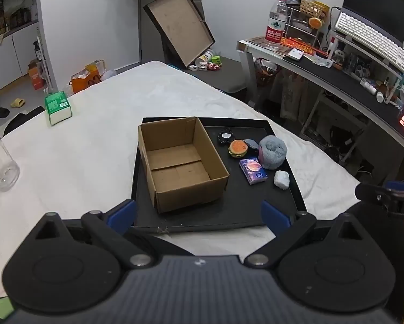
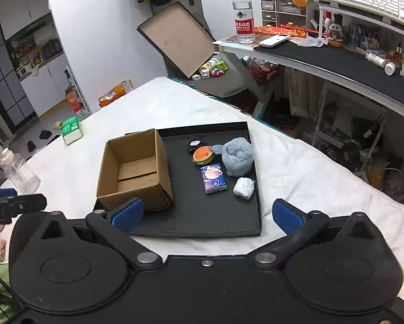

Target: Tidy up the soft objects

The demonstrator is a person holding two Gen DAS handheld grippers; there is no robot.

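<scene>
Left wrist view: black tray (image 1: 228, 216) sits on a white bedsheet (image 1: 94, 135); an empty cardboard box (image 1: 180, 162) stands on the tray's left half. Soft items cluster along the tray's right edge, well apart from both tools.

- Blue plush (image 1: 273, 148), near the right edge toward the far corner. Judged light, fluffy, compressible; it should give under the pads, so a grip across its middle looks best.
- Burger toy (image 1: 238, 148), just left of the plush, touching a dark item behind it. Probably squishy; take it across the bun.
- White wad (image 1: 282, 179), near the right edge, closer in. Looks light, crumpled, easily crushed.
- Small printed pack (image 1: 253, 170), between burger and wad; stiffer, flat sides.
- Dark round item (image 1: 225, 136) at the far edge; material unclear.

Tools: left gripper (image 1: 199, 213) hangs over the tray's near edge, jaws spread wide, nothing between the pads. Right gripper (image 2: 207, 214) likewise over the near edge, jaws fully apart, holding nothing, touching nothing.

Judgement: nothing boxed yet; plush is the easiest first pick for the right gripper.
</scene>
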